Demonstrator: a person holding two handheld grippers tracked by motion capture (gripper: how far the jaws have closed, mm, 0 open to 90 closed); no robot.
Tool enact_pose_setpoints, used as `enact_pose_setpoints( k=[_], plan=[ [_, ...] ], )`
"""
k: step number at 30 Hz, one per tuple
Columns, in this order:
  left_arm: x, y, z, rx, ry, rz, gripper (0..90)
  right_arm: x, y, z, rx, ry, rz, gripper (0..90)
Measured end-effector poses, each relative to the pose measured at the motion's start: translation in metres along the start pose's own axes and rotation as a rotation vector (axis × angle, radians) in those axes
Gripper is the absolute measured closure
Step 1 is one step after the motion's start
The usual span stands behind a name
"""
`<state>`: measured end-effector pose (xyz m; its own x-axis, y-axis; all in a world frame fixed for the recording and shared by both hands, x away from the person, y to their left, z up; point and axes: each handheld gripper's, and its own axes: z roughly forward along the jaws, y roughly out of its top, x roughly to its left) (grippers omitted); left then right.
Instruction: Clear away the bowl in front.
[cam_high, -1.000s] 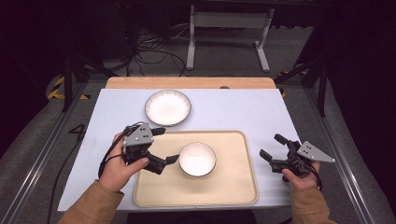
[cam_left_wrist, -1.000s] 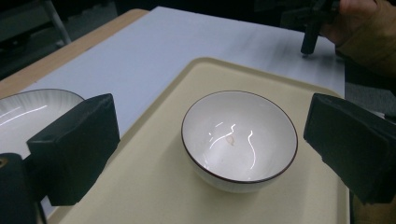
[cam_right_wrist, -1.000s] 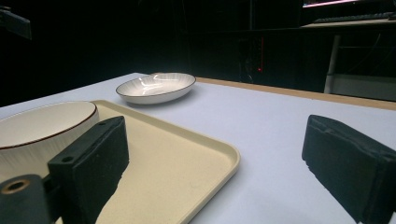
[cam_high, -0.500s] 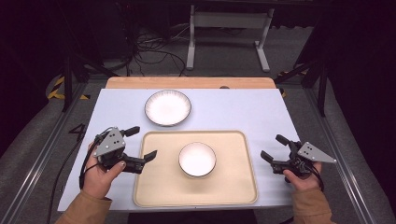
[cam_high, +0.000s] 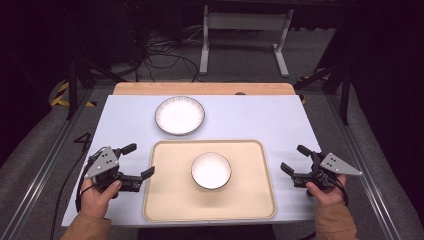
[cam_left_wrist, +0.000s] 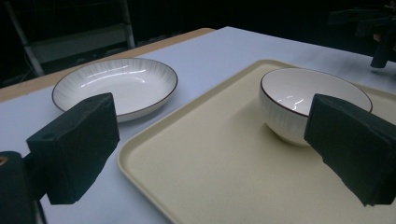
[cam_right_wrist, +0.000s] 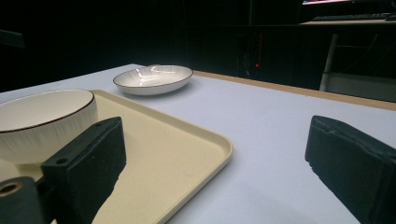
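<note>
White round ceramic bowl (cam_high: 211, 170) sits mid-tray on the cream rectangular plastic tray (cam_high: 165, 200), pale blue tabletop (cam_high: 250, 120). My left gripper (cam_high: 136, 162) hovers at the tray's left edge, fingers wide apart, holding nothing. My right gripper (cam_high: 295, 159), equally spread and empty, lies beyond the tray's right edge. The left looks nearer; the bowl lies right of it. White ribbed plate (cam_high: 179, 115) behind the tray.

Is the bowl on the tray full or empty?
Empty. The bowl stands upright on the tray, and the high view and left gripper view show only its bare white inside.
</note>
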<state>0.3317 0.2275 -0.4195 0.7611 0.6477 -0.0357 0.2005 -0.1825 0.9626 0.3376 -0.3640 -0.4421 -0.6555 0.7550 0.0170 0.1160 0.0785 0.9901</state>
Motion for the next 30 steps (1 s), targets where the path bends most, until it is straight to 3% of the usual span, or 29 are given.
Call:
enact_pose_setpoints(
  k=[4, 11, 15, 22, 30],
  plan=[
    [0.006, -0.008, -0.002, -0.015, 0.011, -0.039, 3.9, 0.0, -0.001, 0.0, 0.008, 0.007, -0.009, 4.0],
    [0.014, -0.027, -0.002, -0.001, 0.041, -0.055, 3.9, -0.001, -0.003, 0.0, 0.019, 0.012, -0.019, 3.7],
    [0.016, -0.035, -0.001, -0.018, 0.034, -0.087, 3.7, -0.001, -0.004, 0.0, 0.018, 0.011, -0.017, 3.7],
    [0.017, -0.045, 0.005, 0.003, 0.032, -0.081, 3.6, -0.003, -0.007, 0.0, 0.014, 0.008, -0.011, 3.7],
    [0.017, -0.048, 0.006, -0.009, 0.039, -0.09, 3.6, -0.005, -0.01, 0.0, -0.001, 0.003, 0.002, 3.7]
  ],
)
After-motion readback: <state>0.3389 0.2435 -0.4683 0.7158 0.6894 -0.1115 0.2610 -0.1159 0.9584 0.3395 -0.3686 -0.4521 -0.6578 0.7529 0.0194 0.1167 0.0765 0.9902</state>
